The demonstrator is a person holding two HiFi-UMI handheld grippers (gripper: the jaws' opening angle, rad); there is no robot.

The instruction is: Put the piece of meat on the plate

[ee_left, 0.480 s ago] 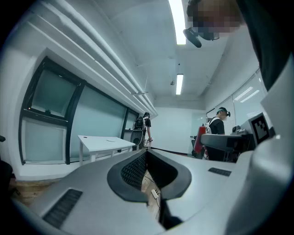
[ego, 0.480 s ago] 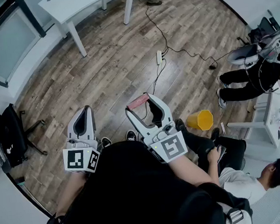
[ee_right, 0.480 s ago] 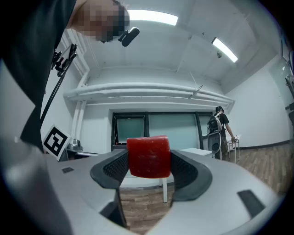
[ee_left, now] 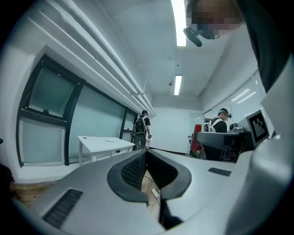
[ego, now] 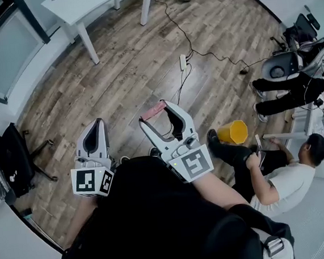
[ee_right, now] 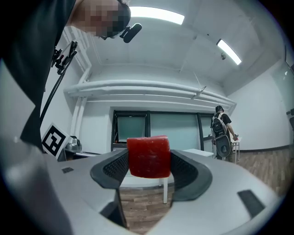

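Note:
A red block of meat (ee_right: 148,156) sits clamped between the pads of my right gripper (ee_right: 149,163), which is held level in the air above the wooden floor. The head view shows the same meat (ego: 153,111) as a pinkish slab at the tips of my right gripper (ego: 157,113), in the picture's middle. To its left my left gripper (ego: 97,123) is shut with nothing in it. In the left gripper view its tips (ee_left: 146,153) meet on empty air. No plate is in any view.
Below is a wooden floor with a white table (ego: 90,2) at the far left, a power strip (ego: 183,62) with its cable, a yellow bucket (ego: 233,131) and a black office chair (ego: 13,157). A person (ego: 286,179) sits on the floor at right. Someone with a backpack (ee_left: 141,126) stands far off.
Both grippers sit slightly higher and further left in the head view, the right one still holding the meat. The person on the floor at right has changed posture and stretched a leg.

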